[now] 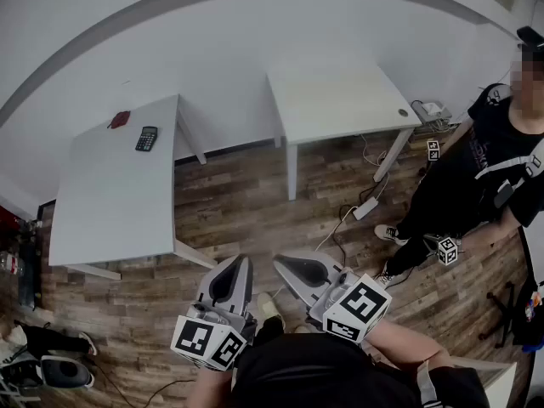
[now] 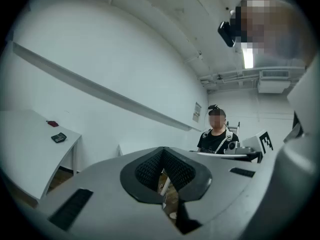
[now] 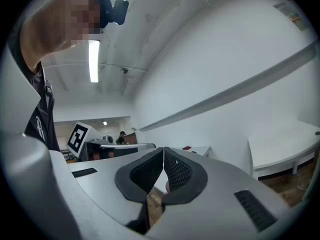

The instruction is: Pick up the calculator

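The black calculator (image 1: pixel 146 138) lies flat near the far end of a white table (image 1: pixel 110 202) on the left, beside a small red object (image 1: pixel 119 119). Both grippers hang low over the wooden floor, well short of that table. My left gripper (image 1: pixel 241 262) is shut with nothing in it, and so is my right gripper (image 1: pixel 282 263). In the left gripper view the jaws (image 2: pixel 163 150) meet at their tips, and the calculator (image 2: pixel 58 137) shows small and far off at the left. The right gripper (image 3: pixel 163 149) has its pads pressed together and empty; the calculator is hidden there.
A second white table (image 1: pixel 340 100) stands against the wall at centre right. Next to it a person in black (image 1: pixel 476 168) stands holding marker cubes. A power strip (image 1: pixel 365 208) with cables lies on the floor between us. Dark gear (image 1: pixel 51 368) sits at the lower left.
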Demonstrator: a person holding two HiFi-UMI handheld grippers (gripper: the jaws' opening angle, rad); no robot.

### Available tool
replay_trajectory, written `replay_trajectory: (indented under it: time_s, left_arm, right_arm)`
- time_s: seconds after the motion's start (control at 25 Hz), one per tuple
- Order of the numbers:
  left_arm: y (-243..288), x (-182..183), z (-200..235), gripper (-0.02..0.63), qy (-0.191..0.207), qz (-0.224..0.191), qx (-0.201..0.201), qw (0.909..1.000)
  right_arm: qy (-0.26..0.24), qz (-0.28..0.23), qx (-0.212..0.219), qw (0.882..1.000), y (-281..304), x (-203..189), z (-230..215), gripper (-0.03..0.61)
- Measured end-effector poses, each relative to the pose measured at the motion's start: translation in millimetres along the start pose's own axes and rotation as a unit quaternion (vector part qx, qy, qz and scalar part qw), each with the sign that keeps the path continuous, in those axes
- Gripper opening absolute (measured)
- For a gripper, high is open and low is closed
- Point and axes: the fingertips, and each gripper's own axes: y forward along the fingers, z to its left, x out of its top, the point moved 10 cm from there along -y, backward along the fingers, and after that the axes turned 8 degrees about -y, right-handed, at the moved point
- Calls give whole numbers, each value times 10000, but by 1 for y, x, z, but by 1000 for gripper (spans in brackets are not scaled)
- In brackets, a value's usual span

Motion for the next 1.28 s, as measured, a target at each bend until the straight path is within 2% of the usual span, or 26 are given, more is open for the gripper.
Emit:
replay_trajectory:
  time_s: [0.24,0.56,0.92,1.28]
  left_arm:
    - [20,21,52,5,-51,119,-13,9999]
    - [39,59,114,5,58,-16,-51,10000]
    - [48,73,152,5,-59,-153,315,9994]
    - [99,94,210,5,-97,-313,981,9946]
  right_arm:
    - [124,42,-76,9999,56,-1,-16,12]
    - [-22,-136,-152,9998,128,12,-34,12]
    - [36,-40,250,9997,181,15,-54,12]
    - [184,70,986,9949,265,8,-121,14]
